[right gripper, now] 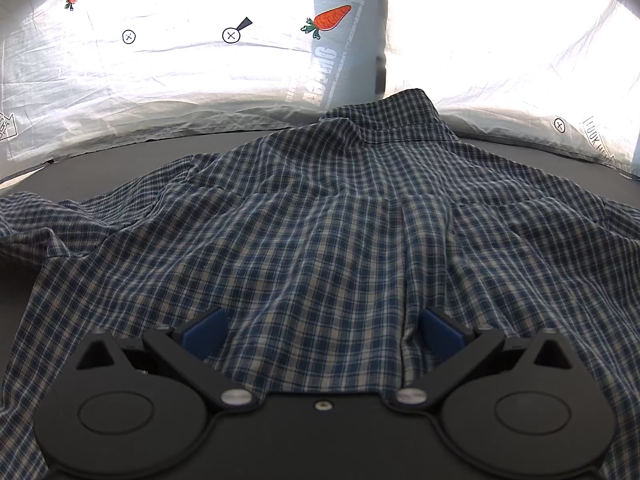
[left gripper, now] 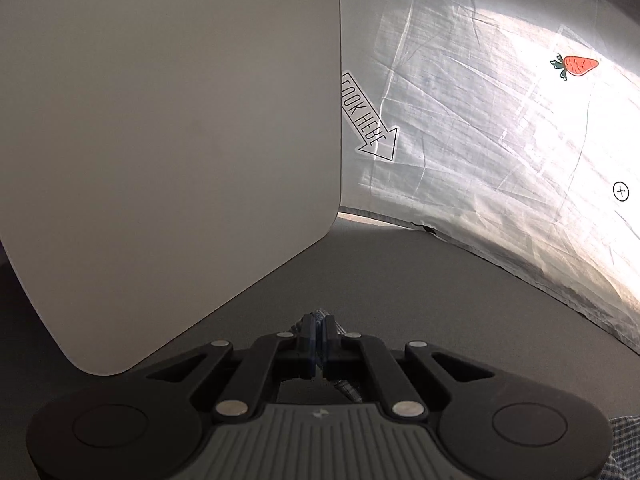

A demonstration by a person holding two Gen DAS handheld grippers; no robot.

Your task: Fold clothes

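Note:
A blue and cream checked shirt lies spread over the dark table, collar at the far end, one sleeve bunched out to the left. My right gripper hovers low over its near hem, open, with the blue pads wide apart and cloth between them untouched. In the left wrist view my left gripper is shut on a small pinch of the same checked fabric, which pokes out past the pads and trails below the jaws. More of the shirt shows at the lower right corner.
A plain grey board stands at the left of the left wrist view. A bright white sheet printed with carrots and arrows hangs behind the dark table. In the right wrist view a grey column splits that backdrop.

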